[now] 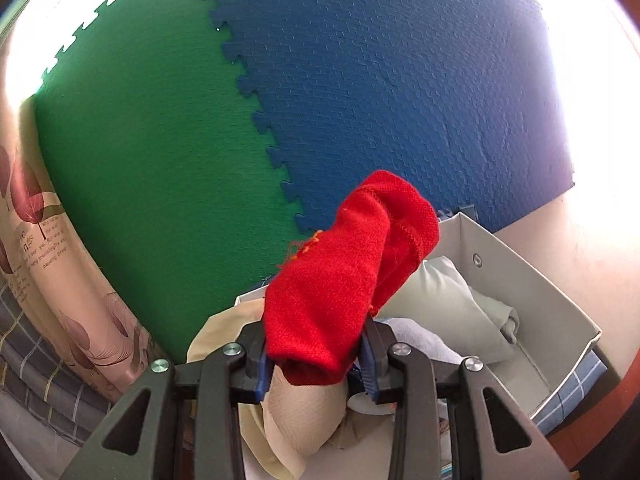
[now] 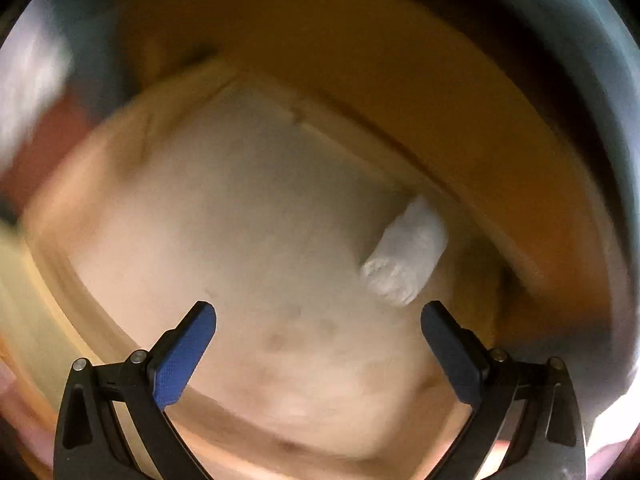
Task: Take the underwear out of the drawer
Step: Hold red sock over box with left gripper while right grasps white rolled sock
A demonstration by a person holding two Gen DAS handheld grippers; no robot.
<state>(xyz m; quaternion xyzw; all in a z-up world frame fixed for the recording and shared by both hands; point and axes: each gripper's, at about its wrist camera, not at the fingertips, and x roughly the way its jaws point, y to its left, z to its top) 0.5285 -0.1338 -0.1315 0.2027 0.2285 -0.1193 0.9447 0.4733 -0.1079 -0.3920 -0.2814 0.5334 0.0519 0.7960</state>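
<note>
My left gripper (image 1: 314, 354) is shut on a rolled red piece of underwear (image 1: 344, 280), which sticks out forward above a white box (image 1: 532, 276). That box holds several rolled cloth pieces, among them a pale green roll (image 1: 448, 304) and a beige roll (image 1: 304, 416). In the blurred right wrist view my right gripper (image 2: 318, 318) stands open with nothing between its fingers, over the pale bottom of a wooden drawer (image 2: 240, 208). A white roll of cloth (image 2: 404, 252) lies in the drawer ahead and to the right, apart from the fingers.
Green (image 1: 152, 132) and blue (image 1: 400, 80) interlocking foam mats cover the floor beyond the box. A leaf-printed cloth (image 1: 44, 240) hangs at the left. The drawer's brown wooden wall (image 2: 400, 92) curves round the far and right sides.
</note>
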